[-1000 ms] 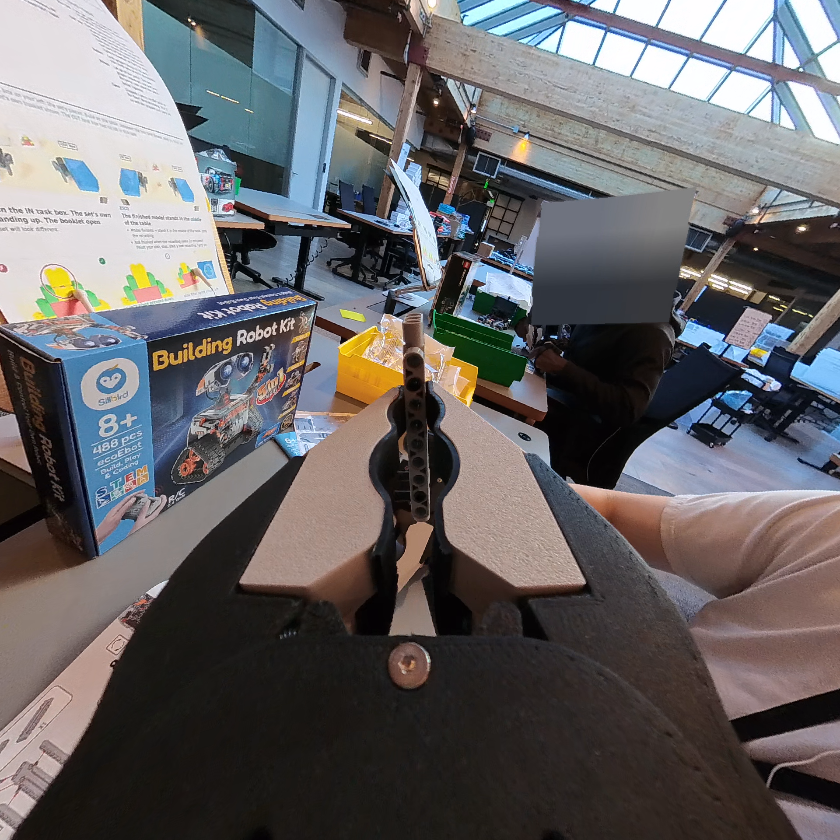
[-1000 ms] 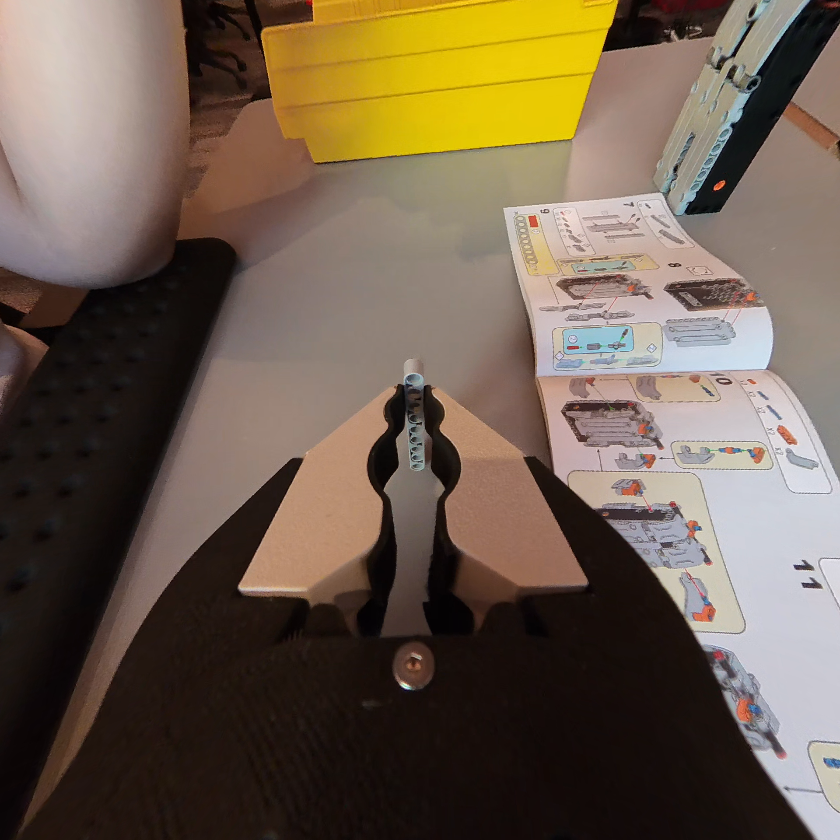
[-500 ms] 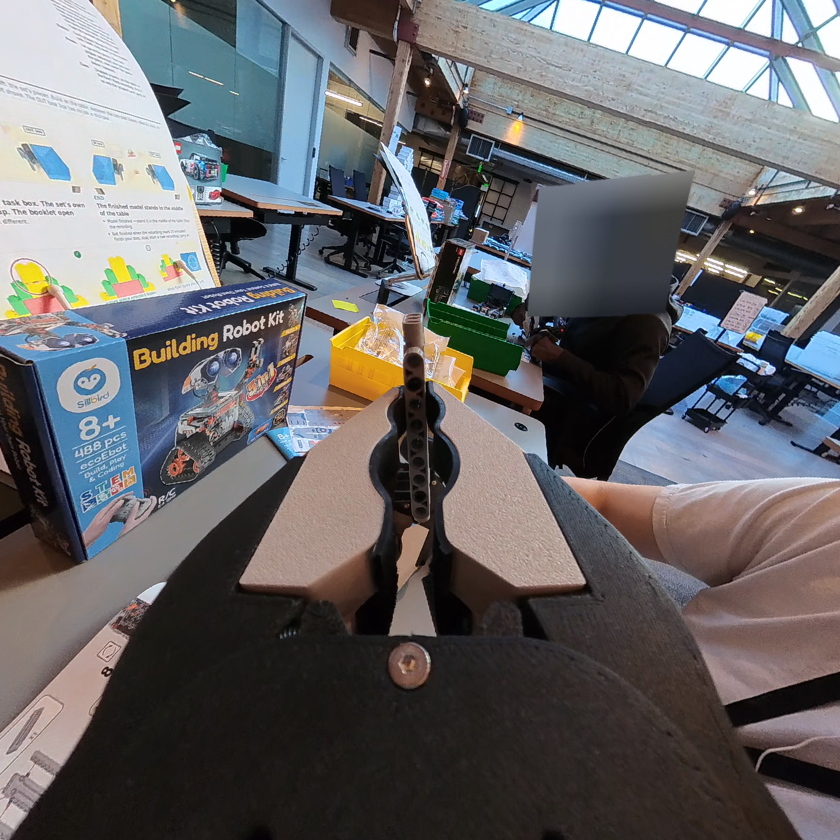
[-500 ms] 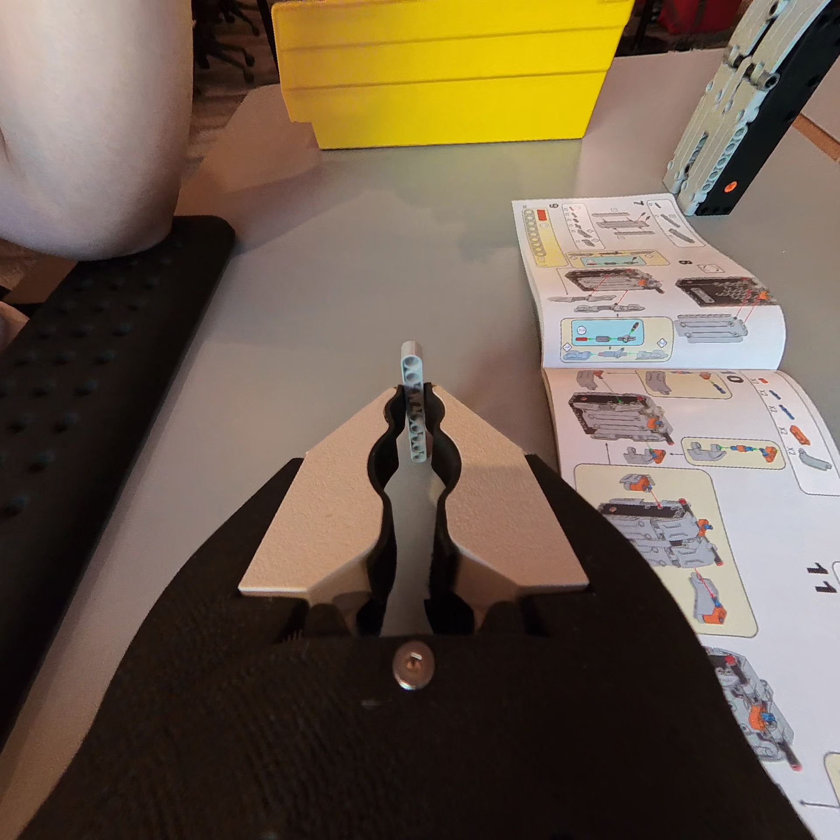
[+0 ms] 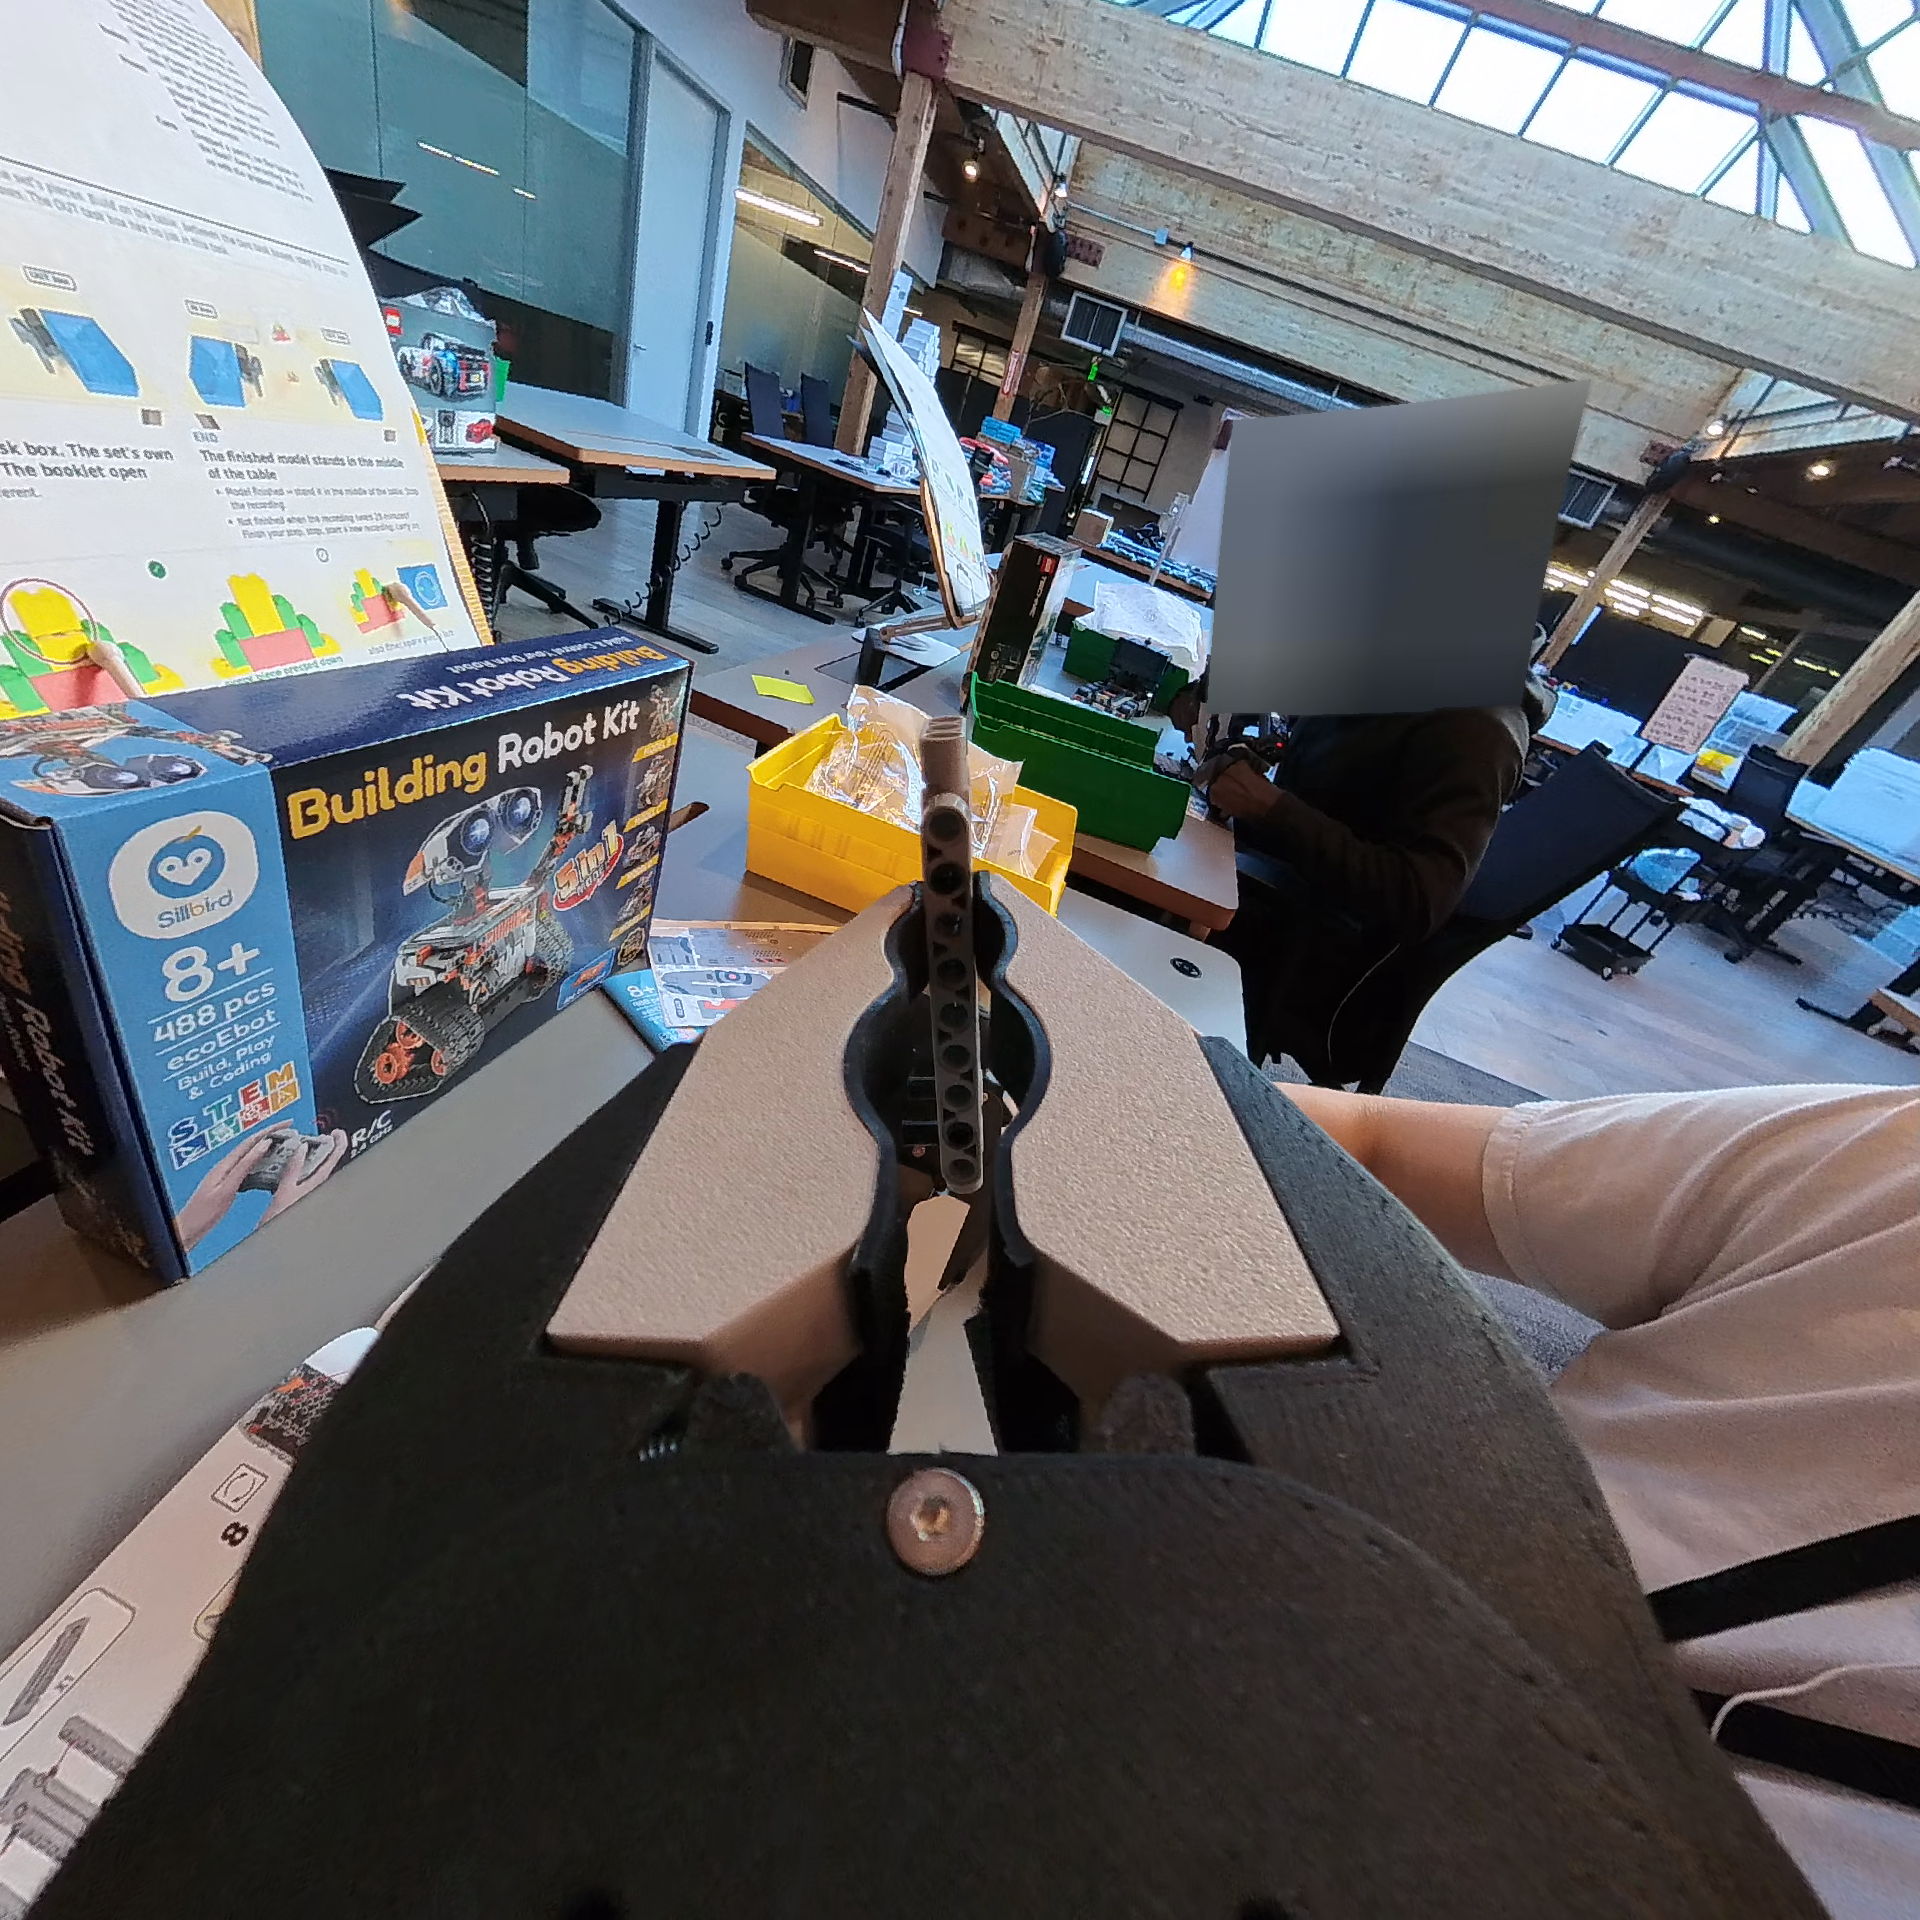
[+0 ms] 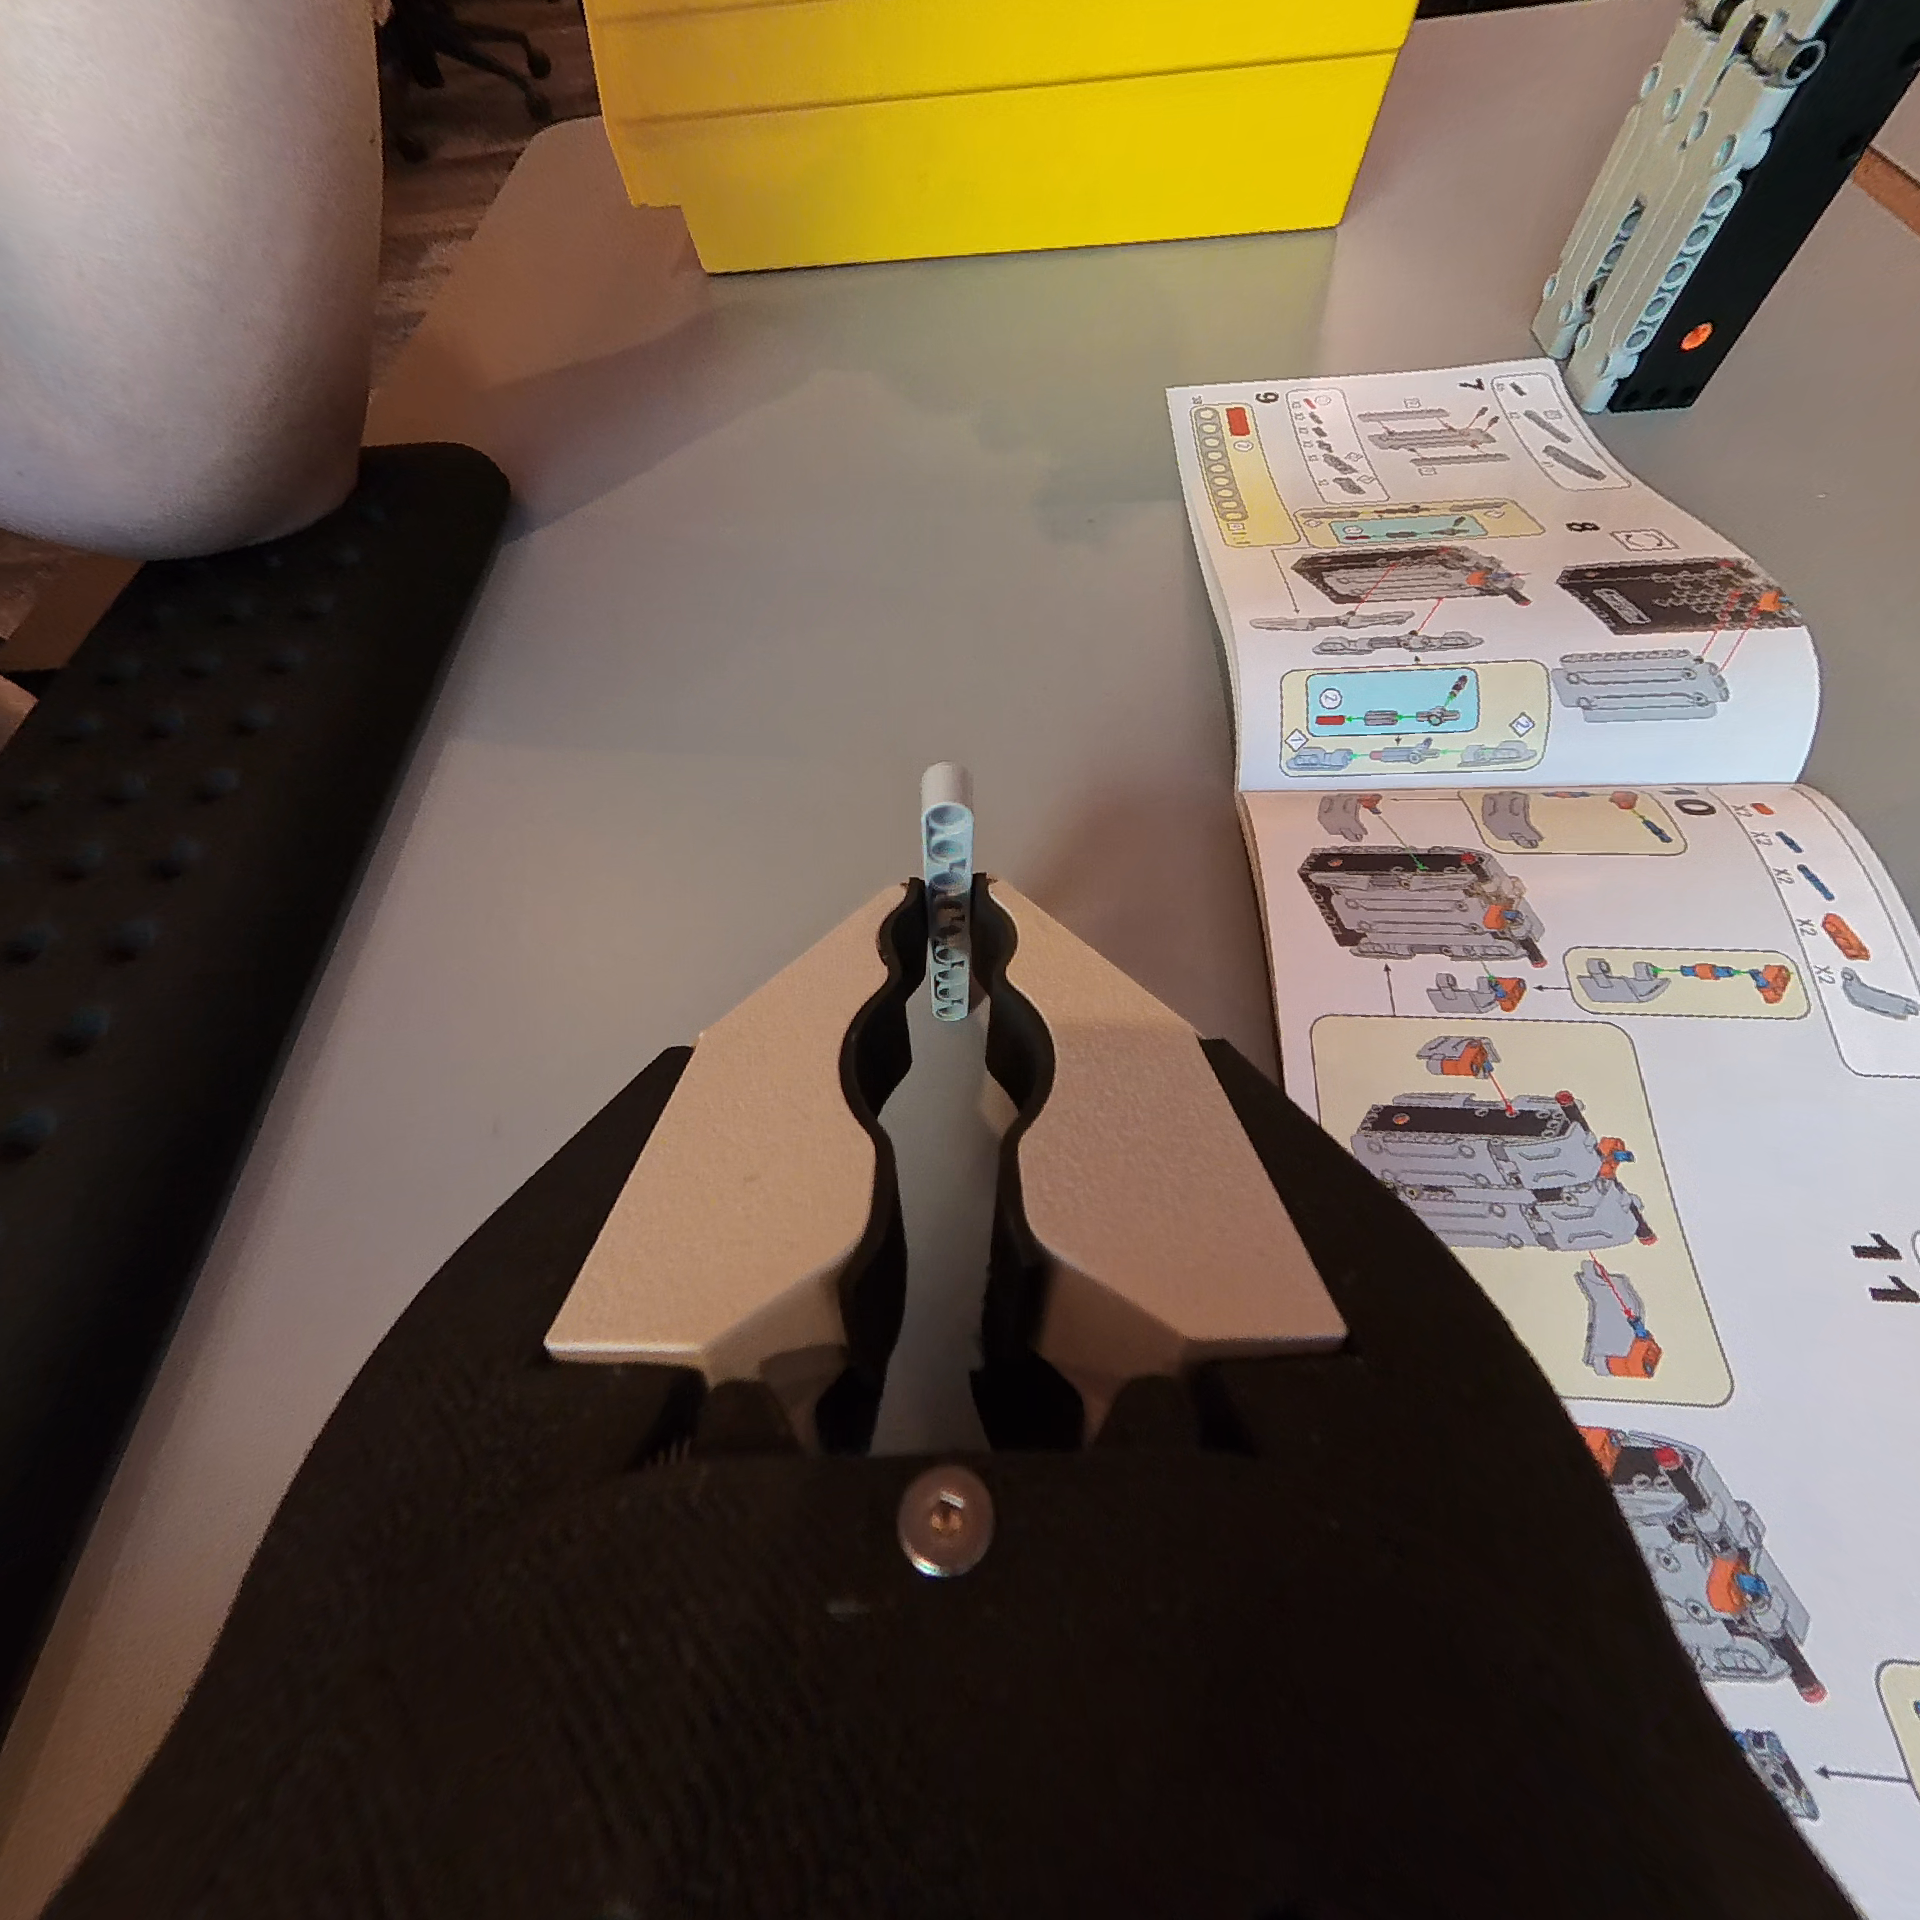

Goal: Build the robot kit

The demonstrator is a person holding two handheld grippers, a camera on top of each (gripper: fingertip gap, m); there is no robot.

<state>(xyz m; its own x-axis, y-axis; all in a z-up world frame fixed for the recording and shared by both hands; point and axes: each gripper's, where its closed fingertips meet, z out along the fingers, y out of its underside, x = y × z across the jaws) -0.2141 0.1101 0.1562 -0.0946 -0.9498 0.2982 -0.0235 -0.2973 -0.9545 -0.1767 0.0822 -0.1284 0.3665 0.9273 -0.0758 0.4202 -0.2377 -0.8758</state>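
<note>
My left gripper (image 5: 951, 894) is shut on a dark grey beam with holes (image 5: 954, 997), held upright above the grey table (image 5: 208, 1361); its tip sticks out past the fingertips. My right gripper (image 6: 948, 894) is shut on a light grey beam with holes (image 6: 948, 914), held over the bare grey table (image 6: 727, 623). An open instruction booklet (image 6: 1558, 935) lies to the right of the right gripper. A partly built grey and black block (image 6: 1704, 197) stands at the far right.
A blue kit box (image 5: 312, 935) stands left on the table, with an instruction board (image 5: 187, 364) behind it. A yellow bin (image 5: 883, 831) holds plastic bags; it also shows ahead in the right wrist view (image 6: 997, 125). A black mat (image 6: 187, 883) lies left. A person sits at a far table.
The left gripper has drifted slightly, the kit box sliding left and down in view. The right gripper has moved forward toward the yellow bin. Both stay shut on their beams.
</note>
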